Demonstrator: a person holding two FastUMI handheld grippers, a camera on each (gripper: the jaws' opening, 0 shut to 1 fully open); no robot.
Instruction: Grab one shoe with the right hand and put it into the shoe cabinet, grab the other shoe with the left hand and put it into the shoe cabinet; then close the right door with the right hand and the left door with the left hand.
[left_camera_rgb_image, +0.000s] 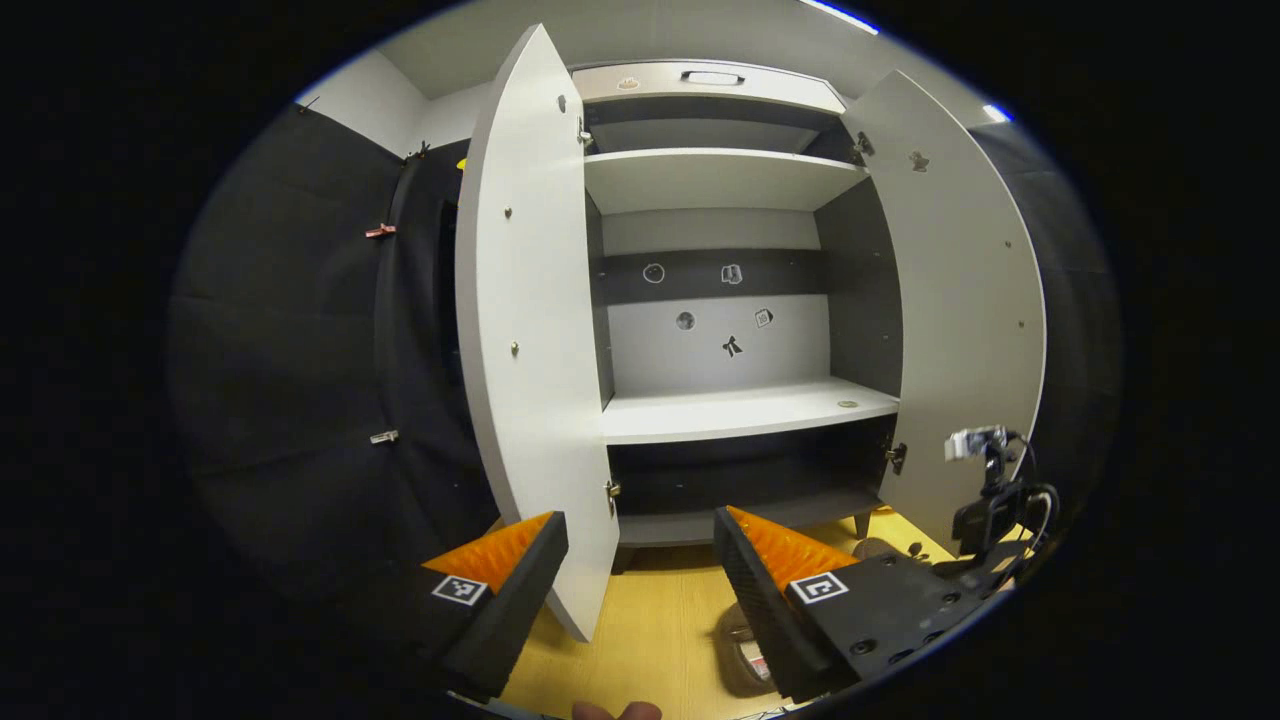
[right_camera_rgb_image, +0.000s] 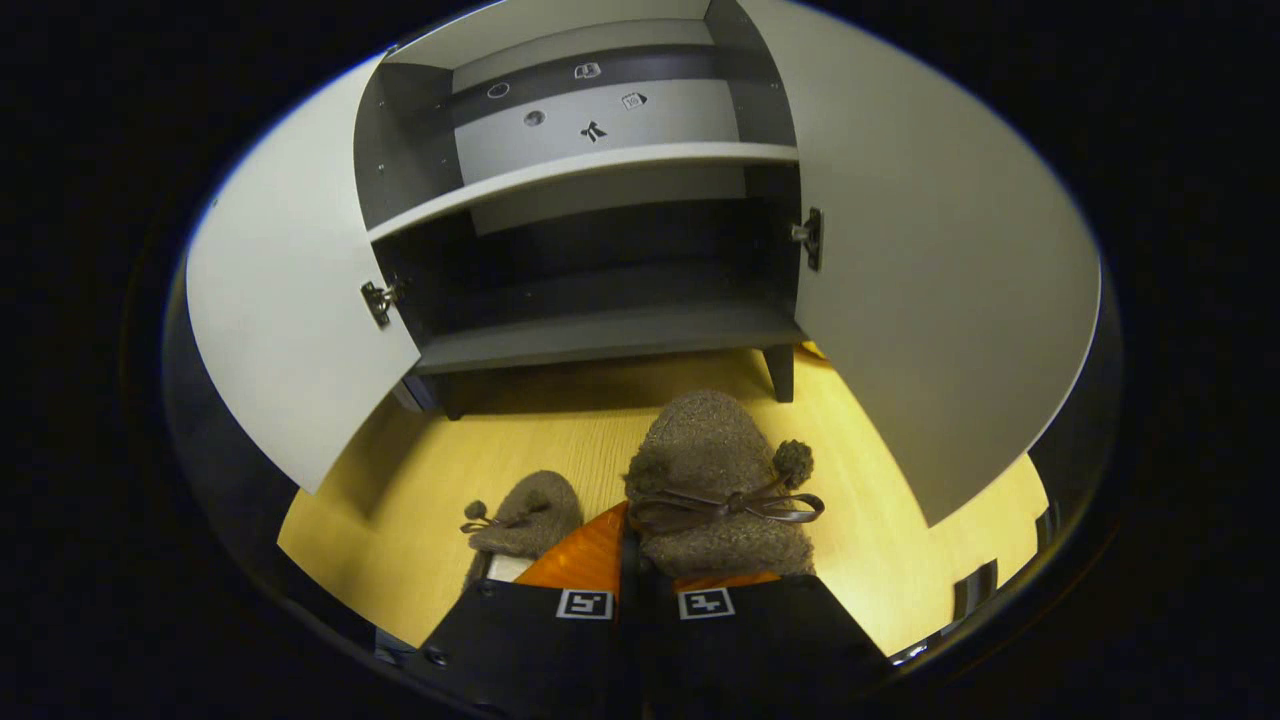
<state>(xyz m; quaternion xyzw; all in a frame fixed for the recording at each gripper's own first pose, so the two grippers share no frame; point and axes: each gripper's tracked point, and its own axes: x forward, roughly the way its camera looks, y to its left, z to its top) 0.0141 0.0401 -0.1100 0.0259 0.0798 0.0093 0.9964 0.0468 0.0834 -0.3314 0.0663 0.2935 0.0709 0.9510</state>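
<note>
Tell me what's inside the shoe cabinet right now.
The shoe cabinet holds no shoes: its white shelves are bare, with small stickers on the back panel. The dark bottom compartment looks empty, though its back is shadowed.

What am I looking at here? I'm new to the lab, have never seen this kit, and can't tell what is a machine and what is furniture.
No robot: a person carries a two-finger gripper in each hand, each with a fisheye camera looking along its fingers. In the left gripper view, the left gripper is open and holds nothing, facing a shoe cabinet with both doors open and bare shelves. The right gripper is shut on a brown fuzzy shoe, held near the floor before the cabinet's bottom shelf. The other shoe lies on the floor beside it.
</note>
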